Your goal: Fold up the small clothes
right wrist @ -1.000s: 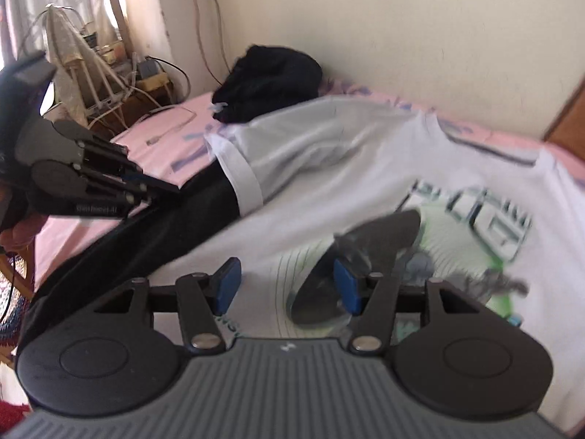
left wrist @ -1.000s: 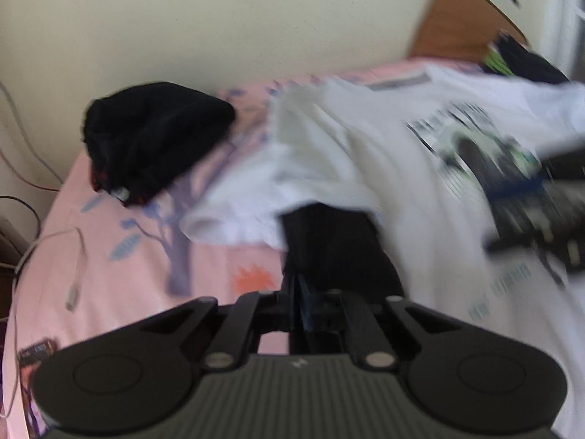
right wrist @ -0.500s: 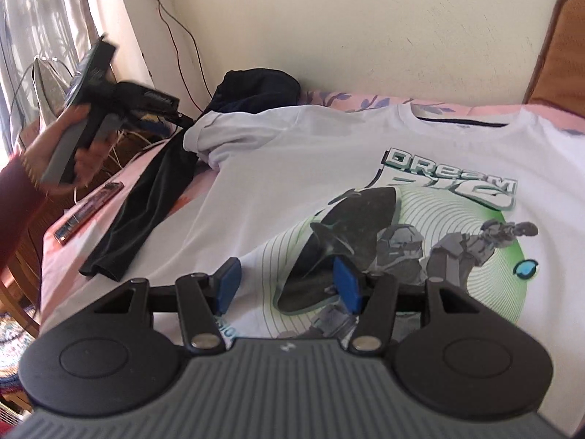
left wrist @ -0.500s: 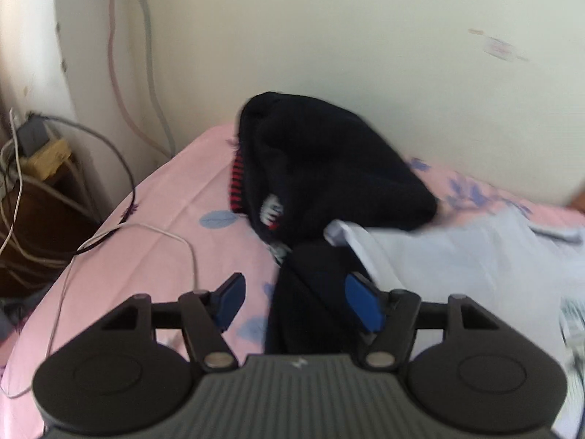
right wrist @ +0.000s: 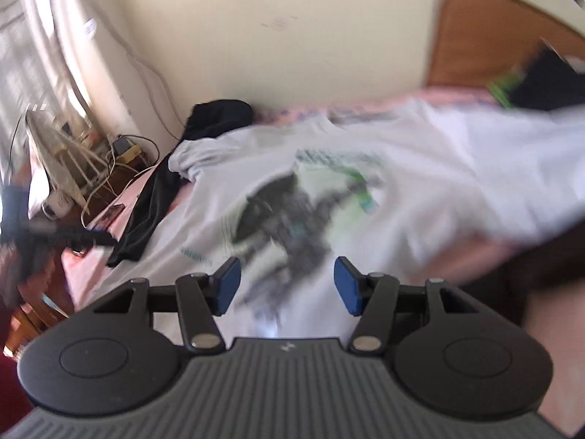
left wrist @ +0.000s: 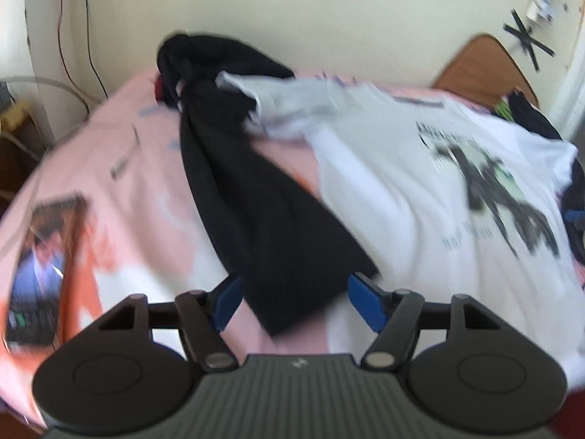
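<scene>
Lettering on the white T-shirt (left wrist: 420, 190) is too blurred to read; it lies spread on the pink bed (left wrist: 120, 153) beside a black garment (left wrist: 263, 205). Left gripper (left wrist: 292, 301) and right gripper (right wrist: 287, 285) both hang with fingers apart, holding nothing.

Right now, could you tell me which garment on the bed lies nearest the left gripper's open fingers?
The long black garment: its near end lies between the left gripper fingers, while the white printed T-shirt spreads farther right.
</scene>
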A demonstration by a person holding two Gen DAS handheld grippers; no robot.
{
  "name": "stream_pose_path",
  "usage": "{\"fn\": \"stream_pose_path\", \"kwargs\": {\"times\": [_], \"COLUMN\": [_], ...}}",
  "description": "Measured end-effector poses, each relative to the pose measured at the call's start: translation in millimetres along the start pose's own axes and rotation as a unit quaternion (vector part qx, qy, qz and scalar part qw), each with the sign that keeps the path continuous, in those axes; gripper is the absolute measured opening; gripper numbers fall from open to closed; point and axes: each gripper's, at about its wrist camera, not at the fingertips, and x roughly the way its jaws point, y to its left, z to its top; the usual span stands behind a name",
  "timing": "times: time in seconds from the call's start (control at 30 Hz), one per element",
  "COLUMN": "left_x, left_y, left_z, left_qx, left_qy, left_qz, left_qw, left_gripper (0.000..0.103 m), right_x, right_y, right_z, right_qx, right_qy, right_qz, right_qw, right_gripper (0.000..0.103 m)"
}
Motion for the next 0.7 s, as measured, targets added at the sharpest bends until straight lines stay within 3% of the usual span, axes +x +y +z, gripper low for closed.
{"fn": "stream_pose_path", "kwargs": {"times": [0.2,0.3,0.4,0.5,0.6,0.63,0.7], "left_x": [-9.1,-13.0,-18.8,-25.4,-27.4,-27.3,-28.2], "left_y": [-7.0,-10.6,-16.2,-22.6,-31.8,-35.0,-38.3], "left_z": [-29.4,-40.3,-47.8,-55.2,-61.6,-62.1,-61.0], "left_qx": [-0.012,-0.001,0.010,0.023,0.040,0.050,0.061], "left_qy": [0.033,0.037,0.040,0.036,0.026,0.023,0.024], "left_qz": [-0.013,-0.018,-0.018,-0.019,-0.007,-0.001,-0.004], "left_qw": [0.9993,0.9992,0.9990,0.9989,0.9989,0.9985,0.9979], "left_gripper": [0.065,0.065,0.065,0.065,0.057,0.048,0.043], "right_x": [-27.3,-33.7,-36.3,-33.7,-20.7,-18.9,-29.7], "right_y": [10.8,23.5,33.5,53.1,73.0,78.2,78.7], "right_z": [-39.2,-61.2,-81.7,-92.6,-99.2,-99.9,-100.1], "right_qx": [0.028,0.015,0.003,-0.036,-0.085,-0.090,-0.085], "right_qy": [0.047,0.074,0.097,0.075,0.047,0.042,0.039], "right_qz": [0.038,0.033,0.025,0.006,-0.049,-0.062,-0.078], "right_qw": [0.998,0.997,0.995,0.997,0.994,0.993,0.993], "right_gripper": [0.057,0.049,0.048,0.048,0.015,0.011,0.007]}}
